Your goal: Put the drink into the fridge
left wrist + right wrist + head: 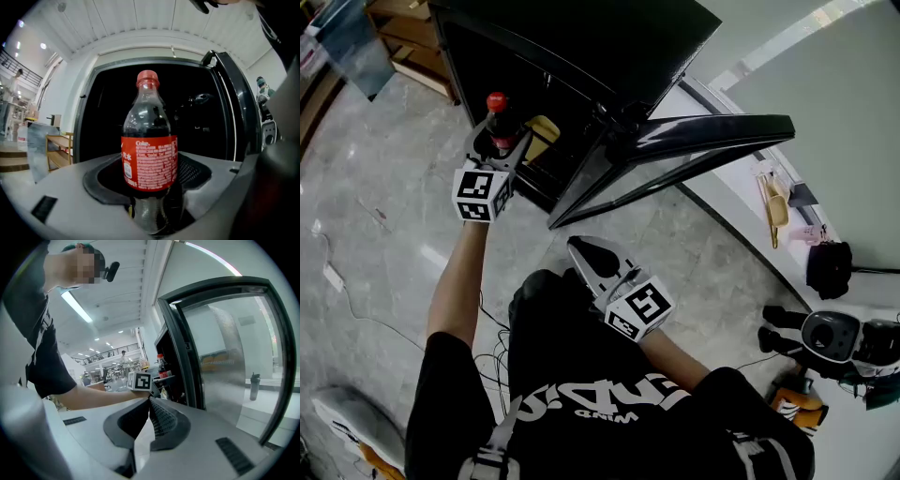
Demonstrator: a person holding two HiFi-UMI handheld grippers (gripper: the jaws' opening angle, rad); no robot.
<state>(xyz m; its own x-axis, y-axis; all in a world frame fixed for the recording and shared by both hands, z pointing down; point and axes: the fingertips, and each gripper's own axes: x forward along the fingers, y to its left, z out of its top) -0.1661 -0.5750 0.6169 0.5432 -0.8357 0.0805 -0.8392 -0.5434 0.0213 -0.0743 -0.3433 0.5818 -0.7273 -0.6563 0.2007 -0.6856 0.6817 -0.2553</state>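
Observation:
My left gripper point(499, 142) is shut on a cola bottle point(497, 120) with a red cap and red label, and holds it upright. In the left gripper view the bottle point(150, 157) stands between the jaws, straight in front of the black fridge's point(117, 112) dark open inside. The fridge point(581, 37) stands on the floor with its glass door point(703, 141) swung wide open to the right. My right gripper point(579, 247) is shut with nothing in it, low by my body. From the right gripper view the bottle point(161, 366) sits at the fridge's opening, left of the door point(225, 357).
A yellow item point(542, 136) lies low inside the fridge. A wooden shelf point(403, 37) stands left of it. Cables trail over the marble floor point(384, 216). A black bag point(830, 267) and grey devices point(830, 337) sit to the right by a white wall.

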